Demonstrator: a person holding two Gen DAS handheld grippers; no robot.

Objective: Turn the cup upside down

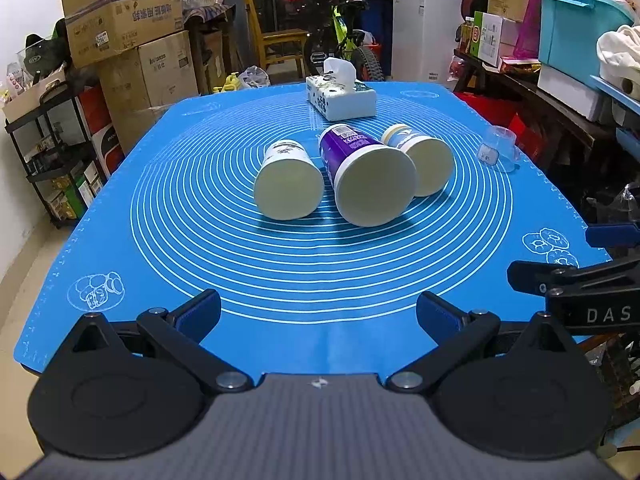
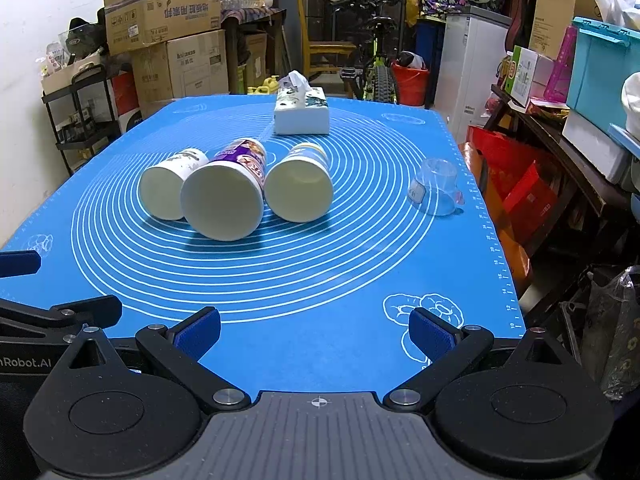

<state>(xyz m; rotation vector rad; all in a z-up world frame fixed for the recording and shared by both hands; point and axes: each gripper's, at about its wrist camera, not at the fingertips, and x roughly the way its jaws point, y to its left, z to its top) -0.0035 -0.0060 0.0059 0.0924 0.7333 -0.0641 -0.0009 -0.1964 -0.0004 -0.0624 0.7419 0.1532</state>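
Note:
Three paper cups lie on their sides on the blue mat [image 1: 168,264], mouths toward me: a white one [image 1: 289,184] on the left, a larger purple one [image 1: 368,180] in the middle, a white-and-blue one [image 1: 424,162] on the right. They also show in the right wrist view: white [image 2: 168,188], purple [image 2: 226,204], white-and-blue [image 2: 300,188]. A small clear plastic cup [image 2: 436,192] stands upside down near the mat's right edge; it also shows in the left wrist view [image 1: 500,148]. My left gripper [image 1: 318,316] and right gripper [image 2: 314,330] are open and empty, near the front edge.
A tissue box [image 1: 340,98] stands at the far middle of the mat, also in the right wrist view [image 2: 302,114]. Cardboard boxes [image 1: 124,20], shelves and a bicycle [image 1: 348,40] surround the table. The right gripper's body [image 1: 592,296] shows at the left view's right edge.

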